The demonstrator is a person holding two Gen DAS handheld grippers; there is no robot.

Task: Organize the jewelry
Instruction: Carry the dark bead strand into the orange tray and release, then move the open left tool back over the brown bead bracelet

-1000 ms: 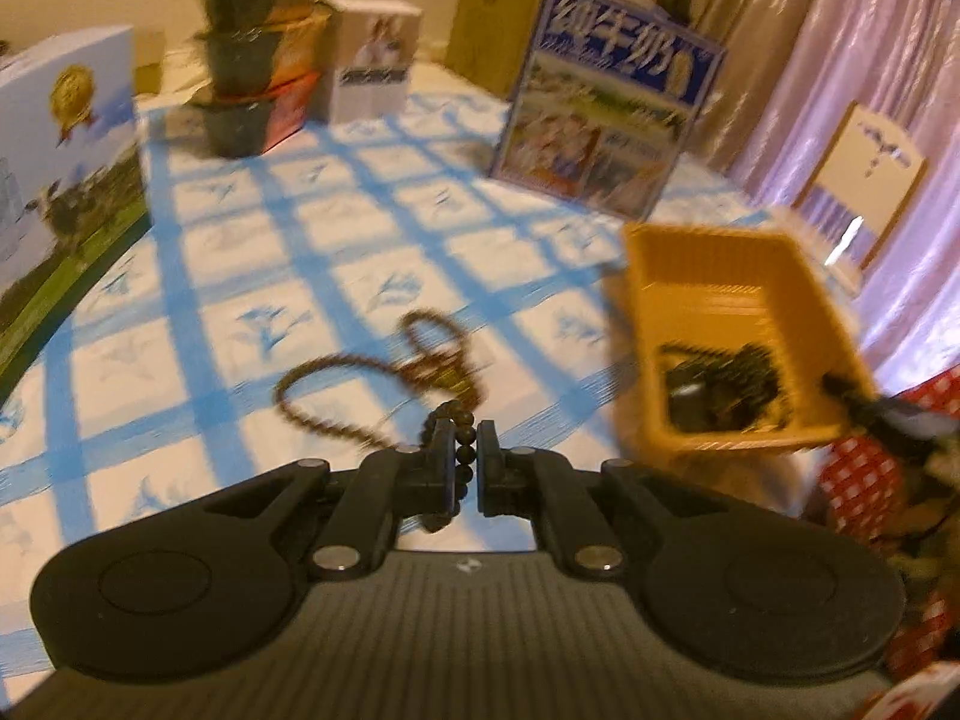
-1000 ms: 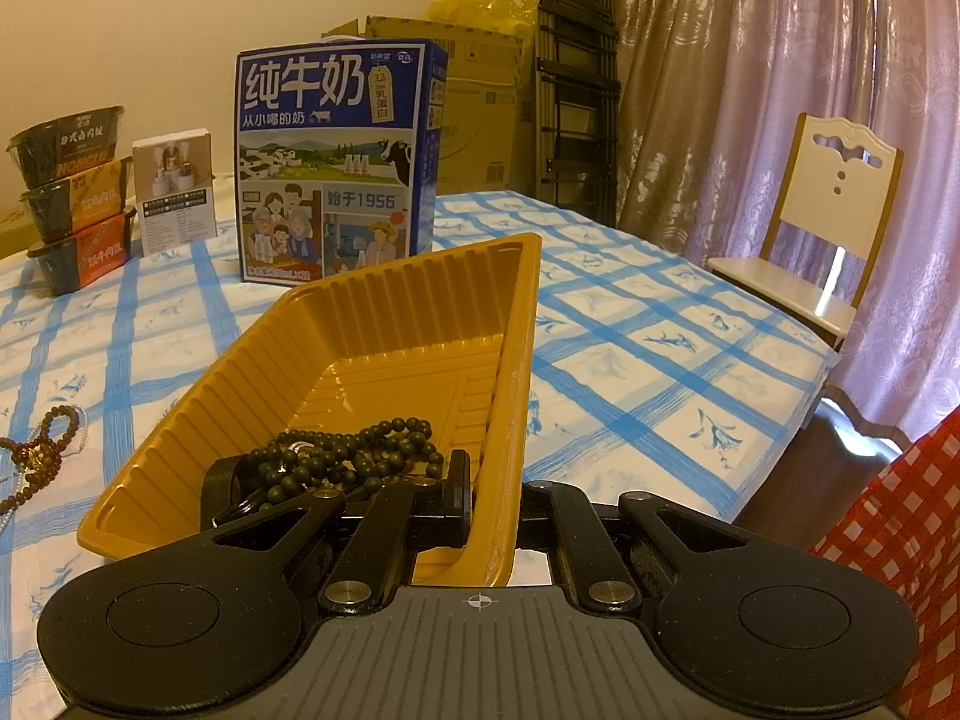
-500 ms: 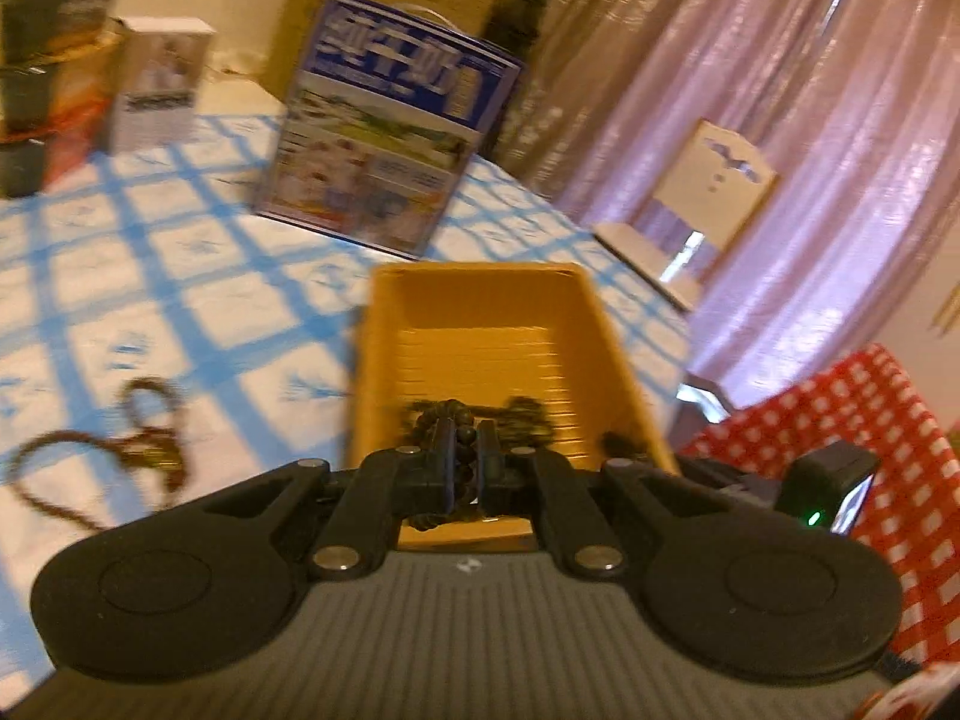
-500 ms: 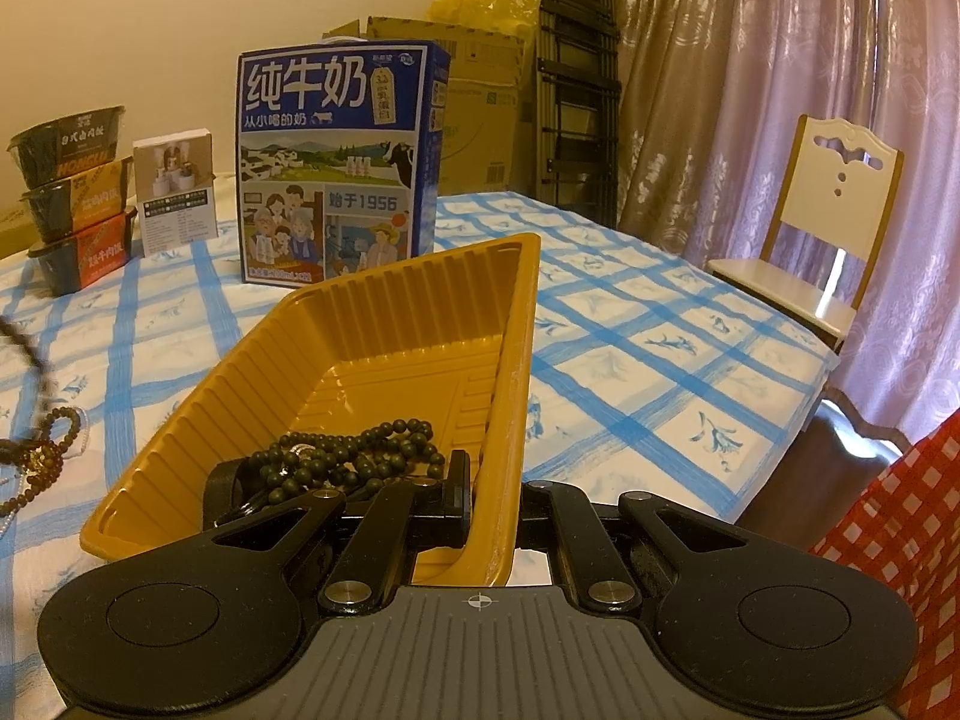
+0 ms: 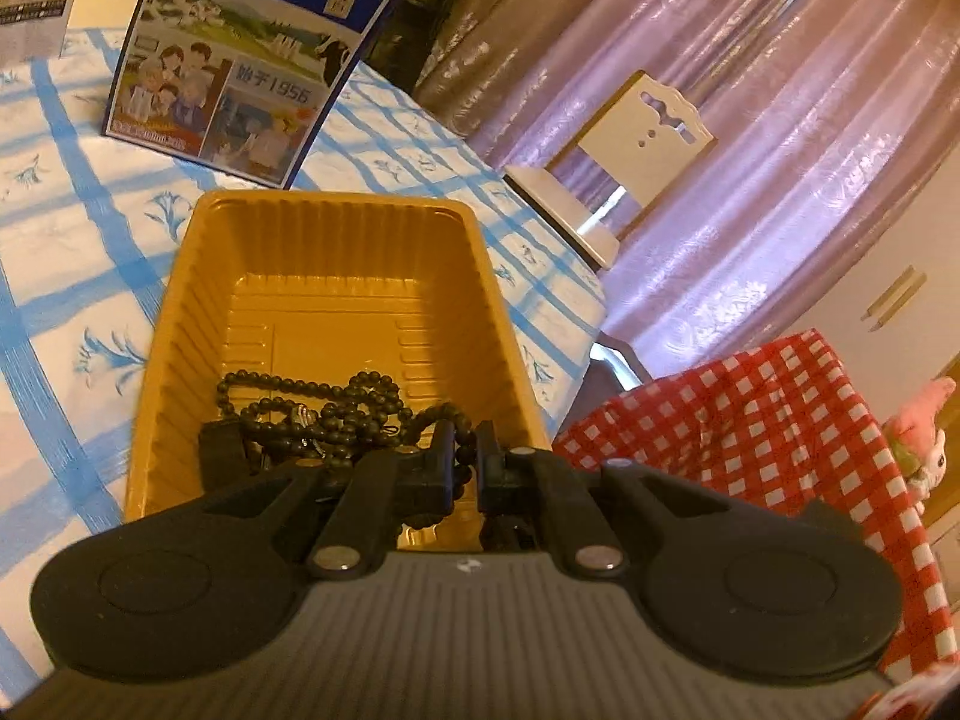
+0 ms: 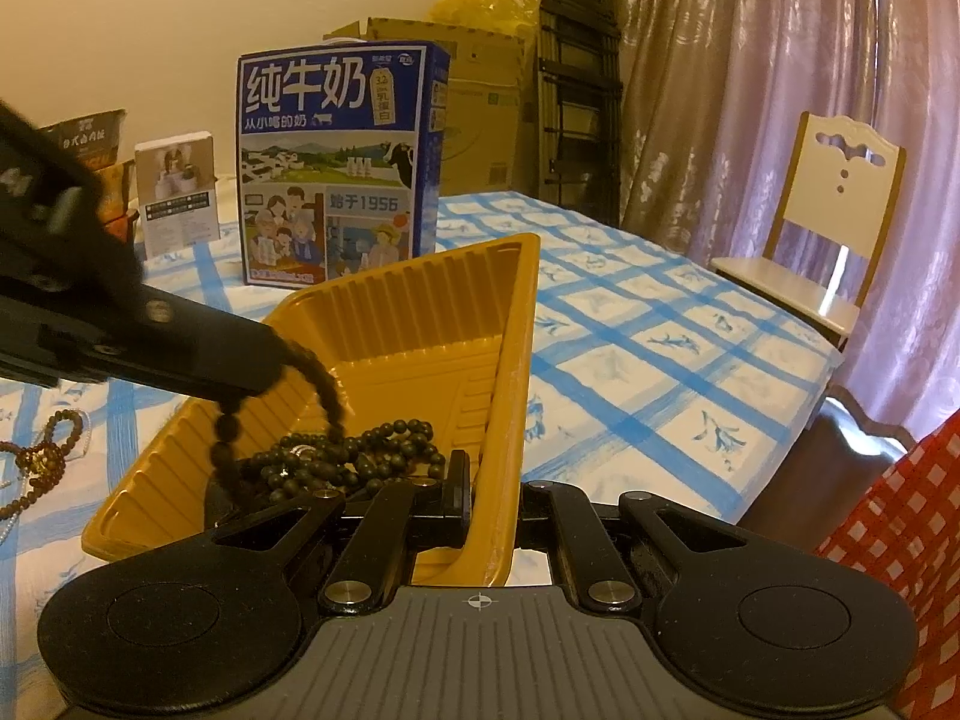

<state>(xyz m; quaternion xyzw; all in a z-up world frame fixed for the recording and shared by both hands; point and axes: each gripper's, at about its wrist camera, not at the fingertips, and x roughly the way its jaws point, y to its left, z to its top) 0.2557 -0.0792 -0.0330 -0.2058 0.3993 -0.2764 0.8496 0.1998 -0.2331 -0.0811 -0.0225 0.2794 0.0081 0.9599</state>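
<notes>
- A brown bead necklace (image 6: 36, 462) lies on the blue-checked bench (image 6: 630, 324), off to the left and not yet collected.
- My left hand-held gripper (image 5: 463, 462) has swung across from above that necklace to the yellow tray (image 5: 336, 222). Its jaws are pinched on a dark bead bracelet (image 6: 324, 396), which hangs in a loop over the tray's near end.
- Under the loop, a pile of dark beads (image 5: 312, 414) already rests in the tray.
- My right hand-held gripper (image 6: 492, 492) has not moved; it is clamped on the tray's near right wall and tips the tray up.
- To me the carry looks finished: letting go should drop the bracelet onto the pile, leaving the brown necklace.
</notes>
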